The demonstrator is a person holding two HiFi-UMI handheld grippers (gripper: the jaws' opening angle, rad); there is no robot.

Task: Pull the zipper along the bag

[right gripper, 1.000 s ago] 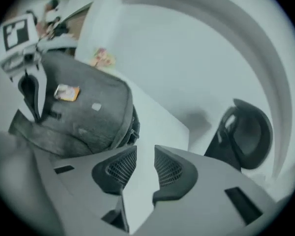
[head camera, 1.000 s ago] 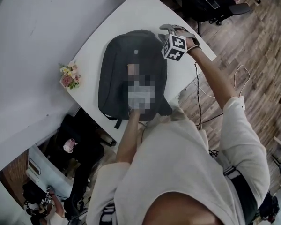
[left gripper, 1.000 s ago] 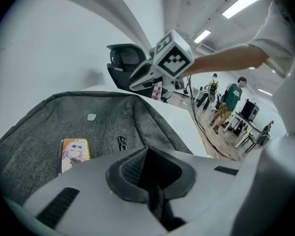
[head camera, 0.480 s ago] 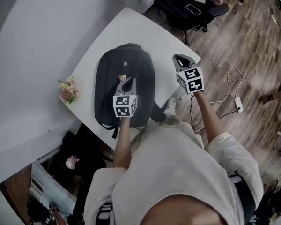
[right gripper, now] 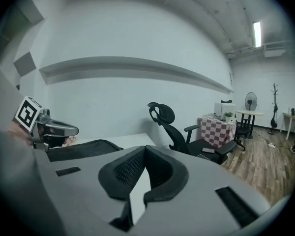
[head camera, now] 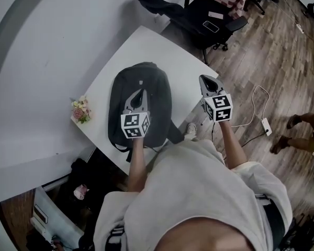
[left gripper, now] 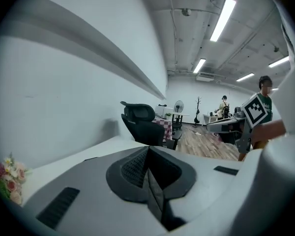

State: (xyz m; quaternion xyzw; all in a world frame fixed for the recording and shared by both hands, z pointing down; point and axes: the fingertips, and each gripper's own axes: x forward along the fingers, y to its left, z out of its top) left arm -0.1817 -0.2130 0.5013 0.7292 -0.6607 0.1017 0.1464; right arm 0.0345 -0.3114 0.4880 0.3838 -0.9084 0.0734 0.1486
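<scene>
A small bunch of flowers [head camera: 80, 110] sits at the left corner of the white counter [head camera: 146, 46]. Just right of it the dark bag [head camera: 153, 85] lies flat on the counter's near half, with a strap hanging over the near edge. The left tongs [head camera: 141, 93] are held over the bag's middle, pointing away from the person. In the left gripper view they are pressed together with nothing between them. Whether they touch the fabric cannot be told.

Further right, the right tongs [head camera: 204, 79] are clear of the bag, at the counter's right edge. They too are closed and empty, with only a sliver of white counter showing below the meeting tips.

Beyond the counter's far corner stands a black office chair [head camera: 167, 8] with a phone [head camera: 210, 26] on its seat. On the wooden floor [head camera: 282, 51] to the right lies a white power strip [head camera: 266, 123] with its cable, and a person's feet [head camera: 290, 123] show at the far right edge.
</scene>
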